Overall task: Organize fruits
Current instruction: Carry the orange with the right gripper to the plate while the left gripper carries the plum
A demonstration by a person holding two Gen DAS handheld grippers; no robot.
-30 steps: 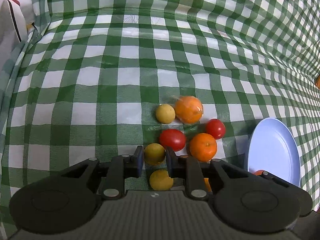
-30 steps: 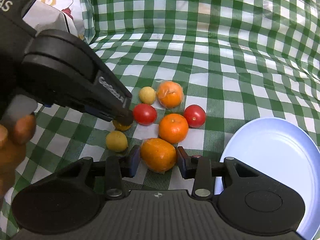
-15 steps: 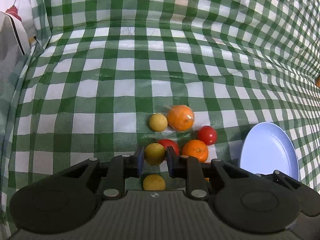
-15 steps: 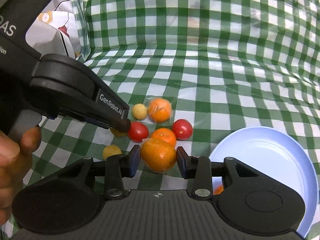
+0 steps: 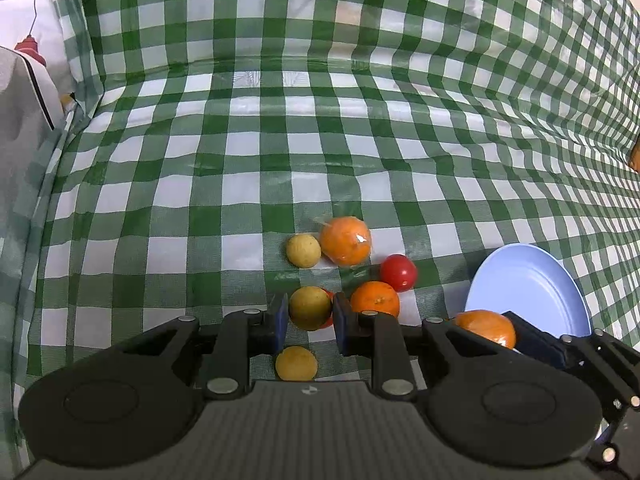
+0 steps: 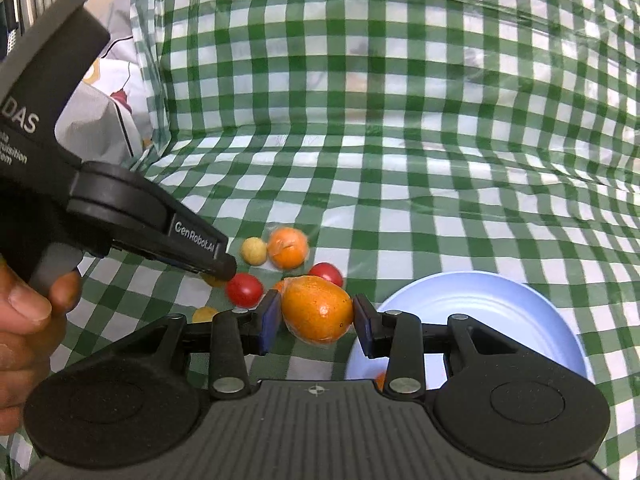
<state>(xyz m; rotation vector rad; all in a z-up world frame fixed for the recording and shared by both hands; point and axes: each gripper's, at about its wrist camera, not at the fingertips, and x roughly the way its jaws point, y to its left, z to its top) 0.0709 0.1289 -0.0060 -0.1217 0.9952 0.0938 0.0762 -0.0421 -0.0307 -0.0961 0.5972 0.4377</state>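
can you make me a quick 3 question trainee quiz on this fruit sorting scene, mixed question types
1. True or false: the left gripper is shut on a red tomato.
2. Which fruit does the right gripper hold? A) yellow fruit B) wrapped orange fruit C) red tomato
3. Fill in: the blue plate lies to the ___ of the fruit cluster in both views.

Key:
1. False: it grips a yellow fruit.
2. B: the wrapped orange fruit.
3. right
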